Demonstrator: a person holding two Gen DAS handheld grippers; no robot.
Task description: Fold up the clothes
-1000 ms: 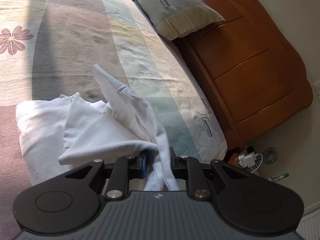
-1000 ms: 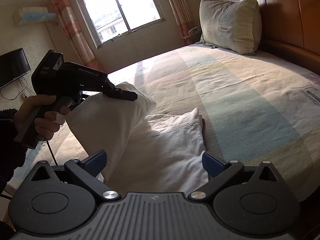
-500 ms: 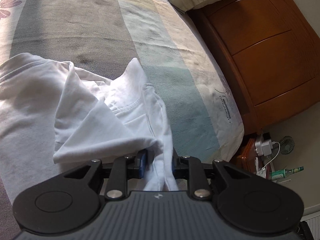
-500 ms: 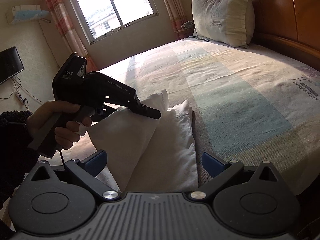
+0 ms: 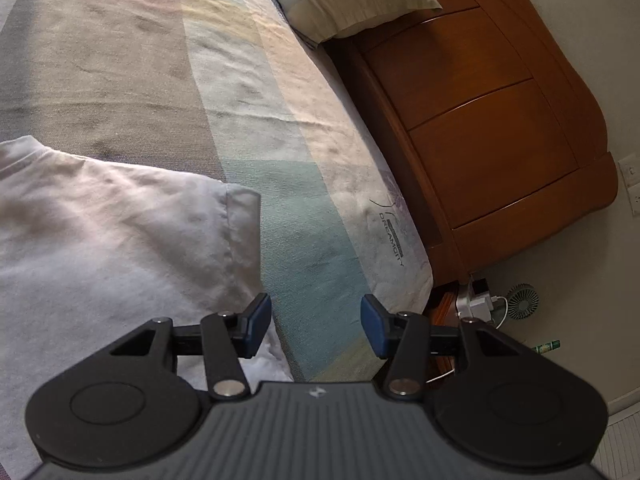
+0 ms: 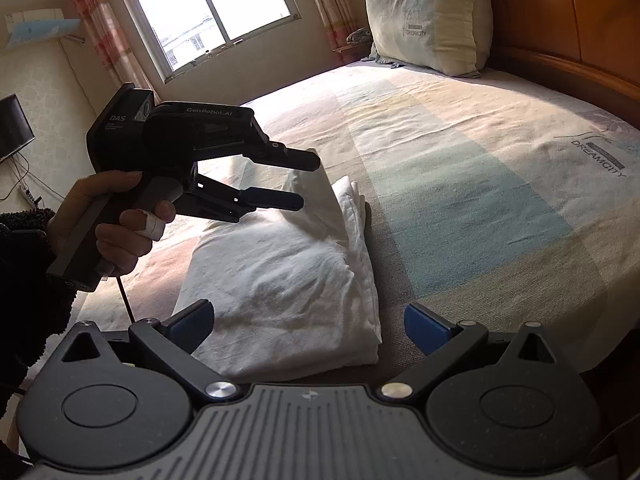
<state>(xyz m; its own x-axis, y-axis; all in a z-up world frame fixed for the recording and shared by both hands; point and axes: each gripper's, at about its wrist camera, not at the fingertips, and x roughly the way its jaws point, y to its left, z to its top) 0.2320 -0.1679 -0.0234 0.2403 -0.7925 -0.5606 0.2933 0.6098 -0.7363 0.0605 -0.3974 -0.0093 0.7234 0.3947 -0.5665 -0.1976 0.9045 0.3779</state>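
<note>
A white folded shirt [image 6: 288, 280] lies on the bed [image 6: 460, 184], long axis running 6 to 12 o'clock, nearest the left hand-held gripper [image 6: 298, 182], whose jaws are opening empty above its far end; the right hand-held gripper [image 6: 308, 326] gapes empty at 6 o'clock.

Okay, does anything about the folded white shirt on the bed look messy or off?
Slightly. The white shirt lies folded on the bed, but a bunched ridge of cloth stands up along its far right edge instead of lying flat. Nothing looks spilled or damaged.
</note>
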